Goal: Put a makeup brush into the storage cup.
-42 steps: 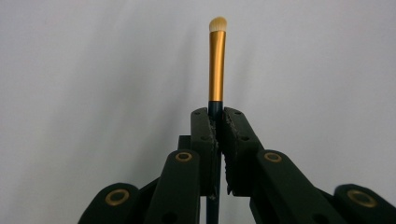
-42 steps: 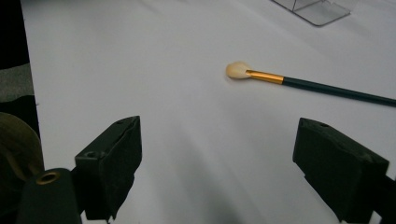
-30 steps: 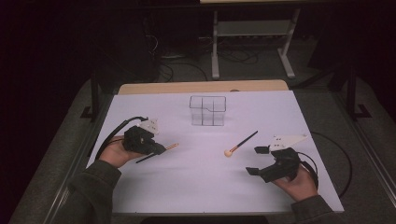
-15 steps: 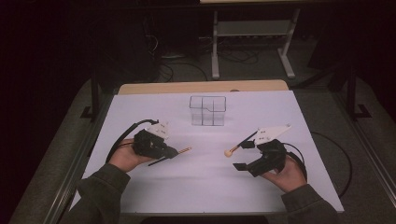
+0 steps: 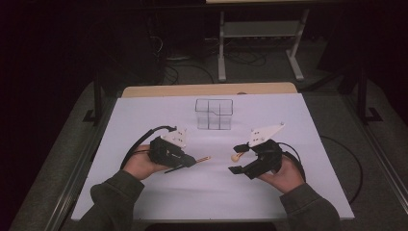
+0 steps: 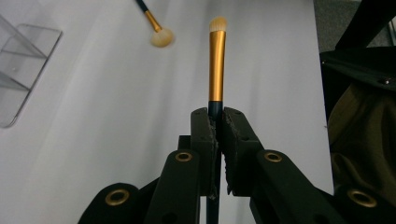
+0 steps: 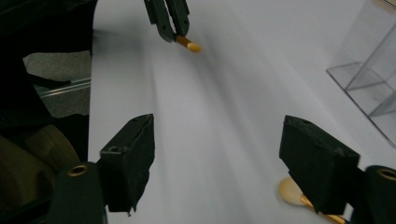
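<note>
White and matte, the tabletop [image 5: 144,192] in the high view carries a clear, boxy plastic organiser [image 5: 214,114]; the left hand-held gripper [image 5: 190,162] and right hand-held gripper [image 5: 236,159] face each other. Left gripper view: black jaws clamp a slim brush [image 6: 216,65] with a glossy gold ferrule. Right gripper view: jaws stand apart, having just been closing, a fluffy round brush [image 7: 292,192] beside one pad.
</note>
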